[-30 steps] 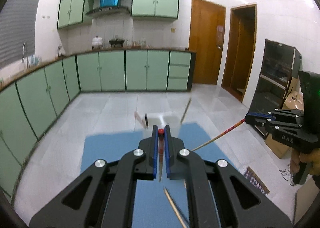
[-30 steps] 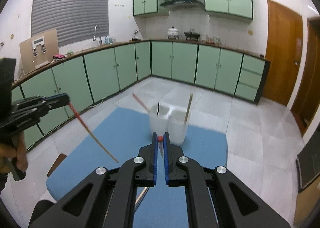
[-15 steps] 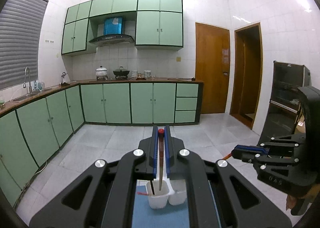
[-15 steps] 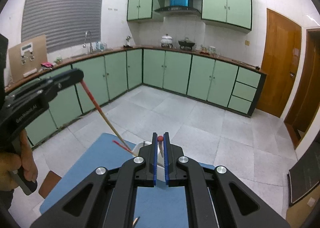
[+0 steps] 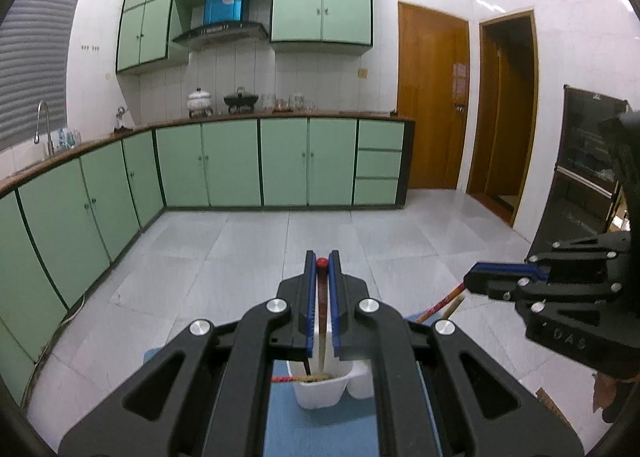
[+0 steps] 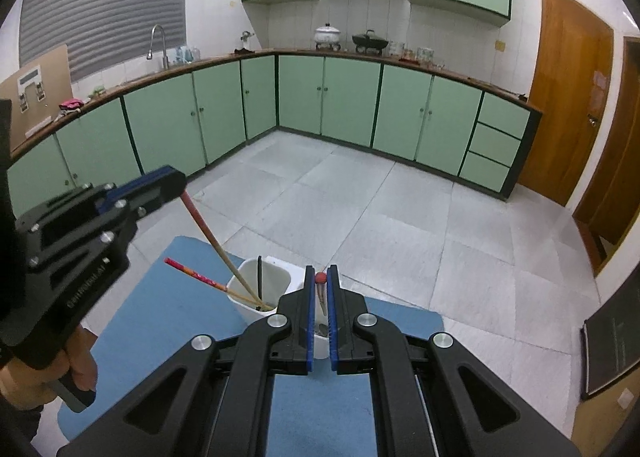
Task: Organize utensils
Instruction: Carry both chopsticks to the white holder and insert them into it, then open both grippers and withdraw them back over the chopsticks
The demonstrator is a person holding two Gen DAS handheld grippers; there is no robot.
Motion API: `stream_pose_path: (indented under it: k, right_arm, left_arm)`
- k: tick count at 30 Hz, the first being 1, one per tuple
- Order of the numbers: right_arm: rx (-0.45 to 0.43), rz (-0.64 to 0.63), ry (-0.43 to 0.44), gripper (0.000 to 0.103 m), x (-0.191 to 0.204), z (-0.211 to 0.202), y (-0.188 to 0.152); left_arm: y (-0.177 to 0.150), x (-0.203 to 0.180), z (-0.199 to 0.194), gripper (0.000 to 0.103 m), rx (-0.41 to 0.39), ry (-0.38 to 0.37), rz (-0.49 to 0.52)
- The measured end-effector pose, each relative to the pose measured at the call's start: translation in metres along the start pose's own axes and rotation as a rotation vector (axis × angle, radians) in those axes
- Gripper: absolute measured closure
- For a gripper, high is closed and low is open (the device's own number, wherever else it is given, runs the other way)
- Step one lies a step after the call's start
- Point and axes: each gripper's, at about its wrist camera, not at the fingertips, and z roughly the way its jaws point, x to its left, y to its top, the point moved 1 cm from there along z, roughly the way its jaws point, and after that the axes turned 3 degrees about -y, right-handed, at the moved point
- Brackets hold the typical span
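The base of the white holder [image 5: 320,393] and most of the blue mat [image 5: 320,433] are hidden behind the gripper bodies in both wrist views, and the lower end of each held chopstick is lost inside the cups. The left wrist view looks straight down the left gripper [image 5: 322,263], whose blue pads are pressed onto a red-topped chopstick [image 5: 321,321] running down into the left cup; the same view catches the right gripper [image 5: 476,281] side-on at the right edge, but the right cup [image 5: 362,381] only as a sliver. The right wrist view gives the plainer layout: two joined cups on the mat, the left cup [image 6: 260,289] already holding a red-patterned chopstick [image 6: 192,275] leaning out to the left and a dark utensil [image 6: 259,277] standing upright. There the left gripper [image 6: 176,181] clamps its chopstick [image 6: 212,241] at the top end, the stick slanting down into that cup. The right gripper [image 6: 319,277] is closed on a second red-topped chopstick [image 6: 321,297] just above the right cup; how deep its tip reaches cannot be told
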Motion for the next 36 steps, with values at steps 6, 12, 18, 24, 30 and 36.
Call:
stream_pose_path:
  k: [6, 12, 18, 24, 30, 36]
  right_arm:
    - [-0.025, 0.0, 0.001, 0.094, 0.001, -0.009, -0.007]
    - [-0.106, 0.016, -0.002, 0.093, -0.001, -0.054, -0.014]
    - [-0.229, 0.044, 0.019, 0.084, 0.001, -0.125, -0.072]
    - [-0.251, 0.099, 0.013, 0.082, 0.025, -0.166, -0.204]
    - [-0.182, 0.137, -0.008, 0.082, 0.068, -0.173, -0.327]
    - [-0.077, 0.155, 0.013, 0.082, 0.112, -0.158, -0.405]
  left_arm:
    - [-0.005, 0.008, -0.005, 0.094, 0.01, 0.006, -0.004]
    - [0.0, 0.007, -0.041, 0.075, -0.024, 0.005, 0.007]
    - [-0.024, 0.005, -0.123, 0.062, -0.076, 0.006, 0.007]
    - [-0.113, -0.005, -0.194, 0.056, -0.056, 0.029, -0.014]
    - [-0.216, -0.016, -0.257, 0.054, -0.026, 0.055, -0.132]
    - [-0.296, -0.046, -0.276, 0.051, 0.072, 0.054, -0.141]
